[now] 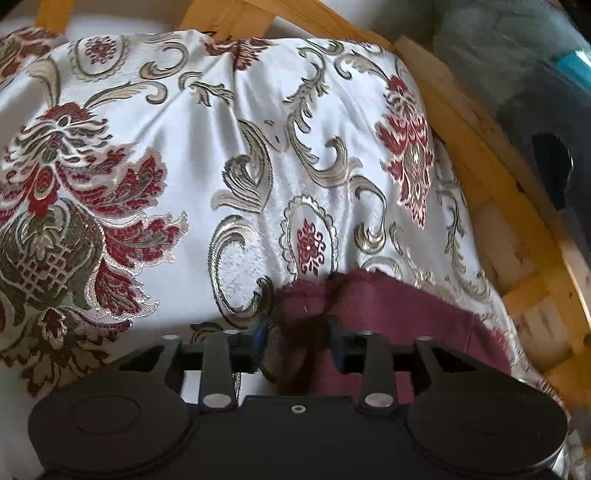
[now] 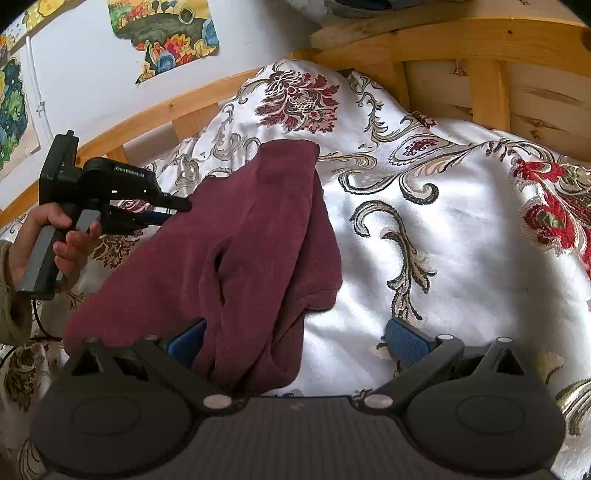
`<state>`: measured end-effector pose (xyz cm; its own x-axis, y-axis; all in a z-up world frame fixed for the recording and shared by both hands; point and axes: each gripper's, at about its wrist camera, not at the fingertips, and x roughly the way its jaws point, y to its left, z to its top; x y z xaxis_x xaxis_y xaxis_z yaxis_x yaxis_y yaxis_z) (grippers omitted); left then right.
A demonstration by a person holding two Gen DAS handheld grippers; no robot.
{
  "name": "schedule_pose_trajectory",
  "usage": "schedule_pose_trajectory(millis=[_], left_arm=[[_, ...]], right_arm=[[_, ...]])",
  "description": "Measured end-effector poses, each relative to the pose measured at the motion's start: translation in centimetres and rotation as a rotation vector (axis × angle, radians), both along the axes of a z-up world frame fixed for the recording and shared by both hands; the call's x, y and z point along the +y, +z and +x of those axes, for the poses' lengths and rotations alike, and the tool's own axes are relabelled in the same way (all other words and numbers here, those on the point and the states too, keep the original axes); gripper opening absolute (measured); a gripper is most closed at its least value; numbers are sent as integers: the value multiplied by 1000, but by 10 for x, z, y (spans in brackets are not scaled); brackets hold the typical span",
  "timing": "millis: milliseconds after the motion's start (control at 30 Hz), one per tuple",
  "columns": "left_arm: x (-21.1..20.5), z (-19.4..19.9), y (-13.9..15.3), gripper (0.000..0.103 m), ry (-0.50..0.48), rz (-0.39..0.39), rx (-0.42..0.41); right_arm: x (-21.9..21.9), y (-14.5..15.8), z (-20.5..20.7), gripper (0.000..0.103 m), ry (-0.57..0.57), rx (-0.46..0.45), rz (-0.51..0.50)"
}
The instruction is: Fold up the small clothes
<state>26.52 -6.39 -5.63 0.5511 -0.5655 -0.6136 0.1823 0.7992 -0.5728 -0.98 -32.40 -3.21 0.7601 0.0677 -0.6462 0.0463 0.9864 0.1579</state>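
Observation:
A small maroon garment [image 2: 236, 251] lies loosely folded on a white floral bedspread [image 2: 461, 236]. My right gripper [image 2: 295, 343] is open, its blue pads [image 2: 406, 343] wide apart, and the garment's near edge lies between them. My left gripper [image 2: 173, 210] shows at the left of the right wrist view, held by a hand, its fingers pinched on the garment's far left edge. In the left wrist view the left gripper [image 1: 299, 343] is shut on the maroon garment [image 1: 388, 314], with bunched cloth between the narrow fingers.
A wooden bed frame [image 2: 443, 44] runs behind and to the right of the bedspread. Colourful drawings [image 2: 166, 33] hang on the white wall. A dark blue-grey object [image 1: 546, 122] sits beyond the frame [image 1: 491, 177] in the left wrist view.

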Motion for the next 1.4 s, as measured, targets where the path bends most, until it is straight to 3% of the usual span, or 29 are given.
schedule_pose_trajectory(millis=[33,133,300,367,433,533,733,833,900,967,1033,1233,1400], left_arm=[[3,0,-1,49,14,-22,4],[9,2,-5,48,57,-39,26],[-6,4,-4,35,4,17,6],[-13,3,0,15,-14,62,-28],[-14,1,4,11,5,108,-53],[-7,2,5,5,21,111,-62],[10,11,2,5,9,103,-46],[10,9,5,14,-13,101,-55],[13,5,8,31,-15,77,-48],[15,-4,13,60,-21,55,-49],[14,-17,18,71,-49,47,-69],[2,-72,30,95,-168,76,-98],[1,-129,29,102,-221,71,-78]], right_arm=[[0,0,0,103,1,0,-1],[0,-1,1,103,5,0,-1],[0,-1,1,103,7,0,-5],[0,-1,1,103,6,0,-5],[0,-1,1,103,6,0,-6],[0,-1,1,103,6,0,-6],[0,-1,2,103,11,-2,-7],[0,-2,1,103,14,-4,-13],[-1,0,0,103,13,-6,3],[-6,6,-3,103,17,-39,55],[-11,14,-4,103,15,-97,86],[-24,45,29,103,49,-166,83],[-38,51,87,103,91,-115,145]])
